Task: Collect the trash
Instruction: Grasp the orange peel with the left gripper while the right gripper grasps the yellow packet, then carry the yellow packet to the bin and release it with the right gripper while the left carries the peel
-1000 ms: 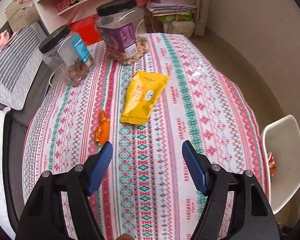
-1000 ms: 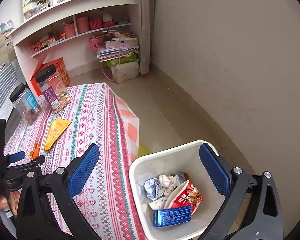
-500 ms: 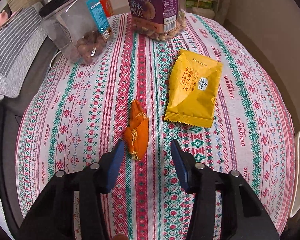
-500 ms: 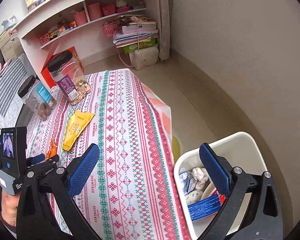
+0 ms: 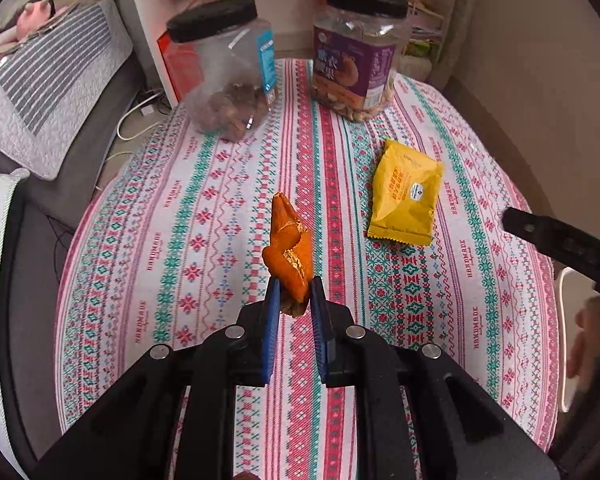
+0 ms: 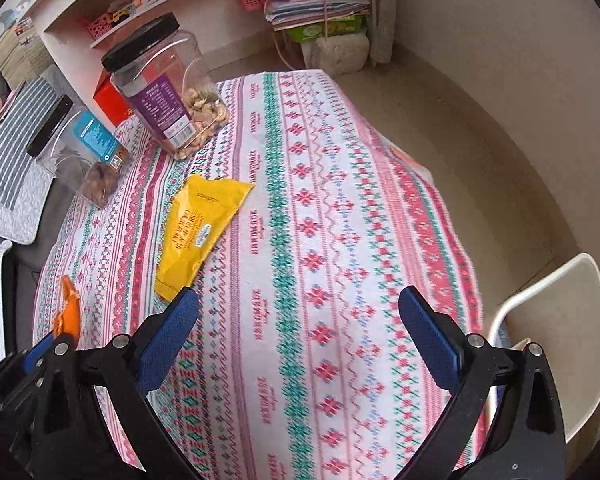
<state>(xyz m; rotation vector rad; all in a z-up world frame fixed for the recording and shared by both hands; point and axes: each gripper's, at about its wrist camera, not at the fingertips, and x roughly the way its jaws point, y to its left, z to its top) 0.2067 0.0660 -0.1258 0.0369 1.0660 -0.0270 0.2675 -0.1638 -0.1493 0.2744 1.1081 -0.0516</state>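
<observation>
Orange wrapper (image 5: 290,254) pinched in L tool (image 5: 293,294)

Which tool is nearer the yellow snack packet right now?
Right. The right tool hangs open just beside the yellow snack packet; the left tool is farther off, shut on the orange wrapper.

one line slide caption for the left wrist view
Left tongs clamp an orange wrapper above the patterned tablecloth.
</observation>
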